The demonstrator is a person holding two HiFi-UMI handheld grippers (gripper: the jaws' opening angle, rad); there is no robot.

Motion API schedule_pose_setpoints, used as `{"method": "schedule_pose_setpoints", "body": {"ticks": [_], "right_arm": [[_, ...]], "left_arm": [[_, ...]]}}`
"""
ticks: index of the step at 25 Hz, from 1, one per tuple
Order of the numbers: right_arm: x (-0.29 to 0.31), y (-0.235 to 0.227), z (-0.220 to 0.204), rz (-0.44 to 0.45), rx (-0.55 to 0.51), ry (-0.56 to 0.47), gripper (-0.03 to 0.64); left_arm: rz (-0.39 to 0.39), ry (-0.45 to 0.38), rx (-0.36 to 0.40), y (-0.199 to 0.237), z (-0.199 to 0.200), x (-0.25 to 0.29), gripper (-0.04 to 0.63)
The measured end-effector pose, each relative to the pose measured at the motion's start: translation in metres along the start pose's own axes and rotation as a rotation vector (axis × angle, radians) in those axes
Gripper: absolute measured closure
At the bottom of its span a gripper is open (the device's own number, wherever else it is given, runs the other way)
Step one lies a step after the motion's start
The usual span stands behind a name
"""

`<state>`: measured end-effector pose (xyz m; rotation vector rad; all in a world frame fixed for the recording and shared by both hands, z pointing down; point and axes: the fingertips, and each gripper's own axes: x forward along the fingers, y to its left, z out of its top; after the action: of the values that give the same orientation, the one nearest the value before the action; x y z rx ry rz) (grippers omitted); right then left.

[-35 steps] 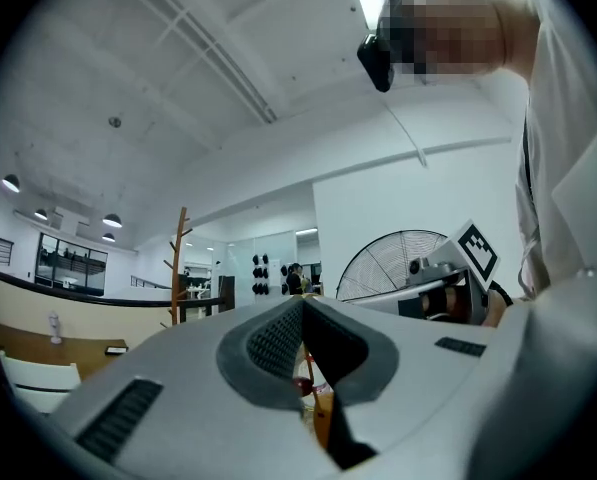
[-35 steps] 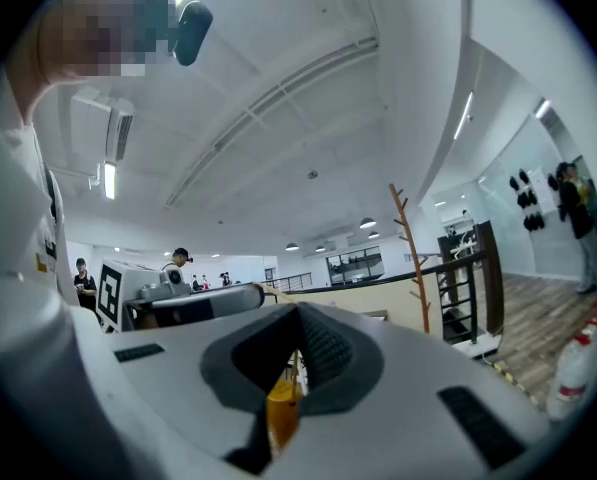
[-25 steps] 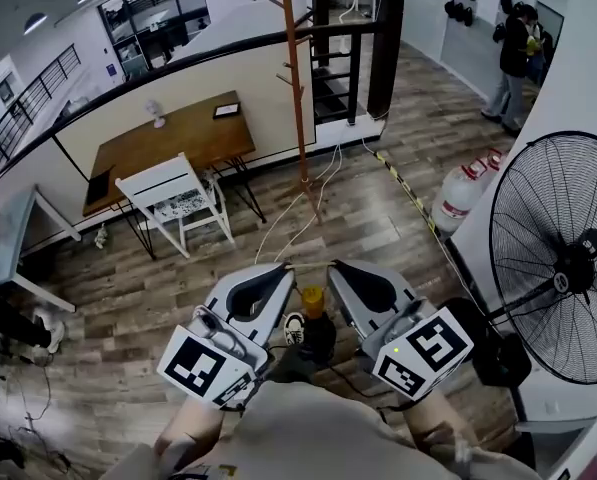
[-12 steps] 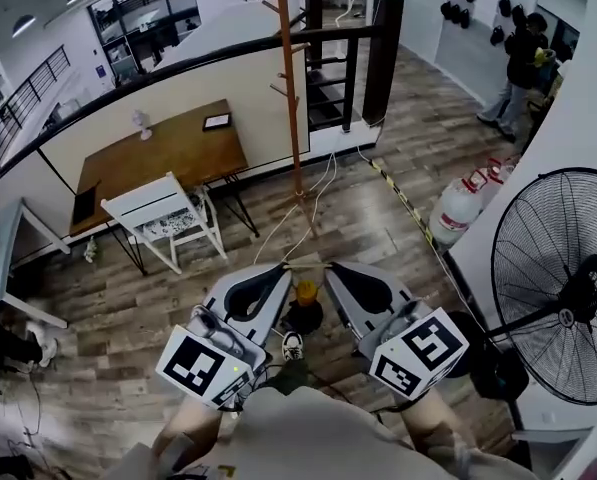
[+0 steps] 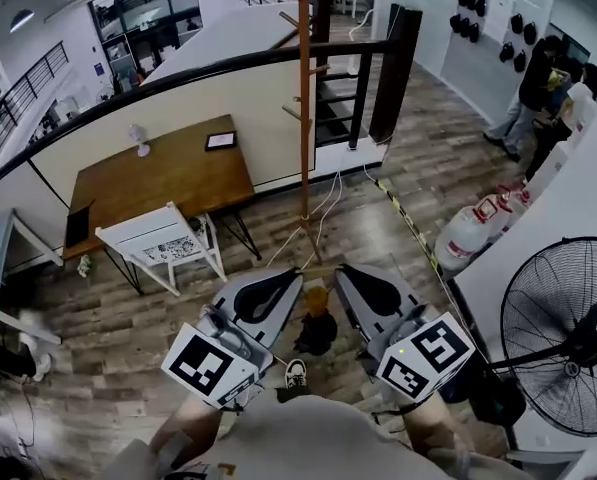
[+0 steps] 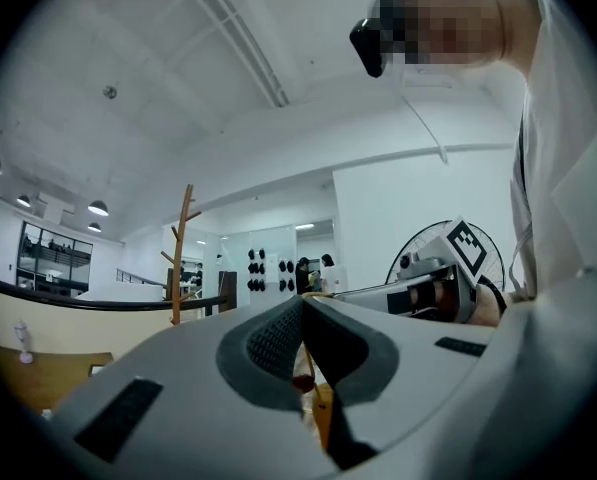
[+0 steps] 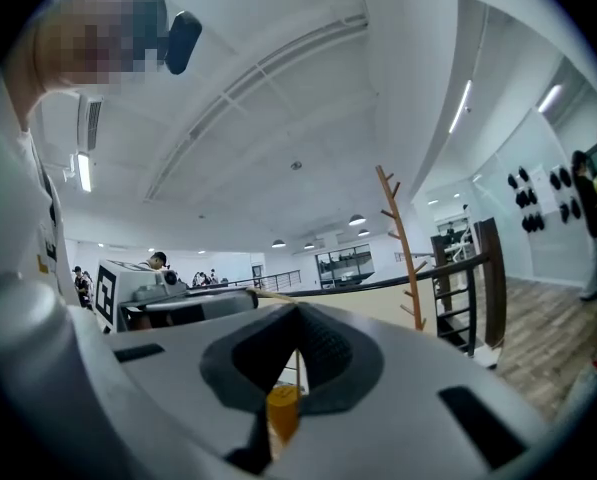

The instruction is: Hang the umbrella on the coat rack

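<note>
A small folded black umbrella with an orange-yellow handle hangs by a thin strap between my two grippers. My left gripper and right gripper point inward with their tips almost touching, and each is shut on the strap. The left gripper view shows the left gripper pinched on the cord above the handle. The right gripper shows the same, with the handle below. The wooden coat rack stands straight ahead, its foot just beyond the grippers. It also shows as the coat rack and coat rack.
A wooden table and a white chair stand to the left. At the right are a big floor fan and two gas cylinders. Behind the rack are a curved black railing and stairs. Cables trail on the floor. People stand far right.
The coat rack's foot has come closer to the grippers and the pole now stands nearly straight ahead. Both grippers keep their hold on the strap, the umbrella hanging between them.
</note>
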<state>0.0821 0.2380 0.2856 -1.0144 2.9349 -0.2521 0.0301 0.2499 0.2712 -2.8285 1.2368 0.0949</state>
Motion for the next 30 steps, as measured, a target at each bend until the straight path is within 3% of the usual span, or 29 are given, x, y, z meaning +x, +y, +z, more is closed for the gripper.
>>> {"method": "schedule_pose_setpoints", "body": {"ticks": [3,5,18,30], "right_arm": [[0.027,-0.008,0.007,-0.001,0.013,-0.018,0.612],[0.044,-0.015,0.011,-0.01,0.019,-0.032,0.612],[0.143,-0.067,0.0,0.013,-0.001,0.007,0.612],[0.235,-0.165,0.01,0.086,0.025,0.035,0.612]], "left_arm": [[-0.031,-0.011,-0.028,0.03,0.003,0.007,0.595],[-0.035,-0.015,0.001,0.047,0.004,0.013,0.595],[0.017,-0.016,-0.005,0.144,-0.018,0.052,0.595],[0.073,0.037,-0.057,0.238,-0.038,0.139,0.595]]}}
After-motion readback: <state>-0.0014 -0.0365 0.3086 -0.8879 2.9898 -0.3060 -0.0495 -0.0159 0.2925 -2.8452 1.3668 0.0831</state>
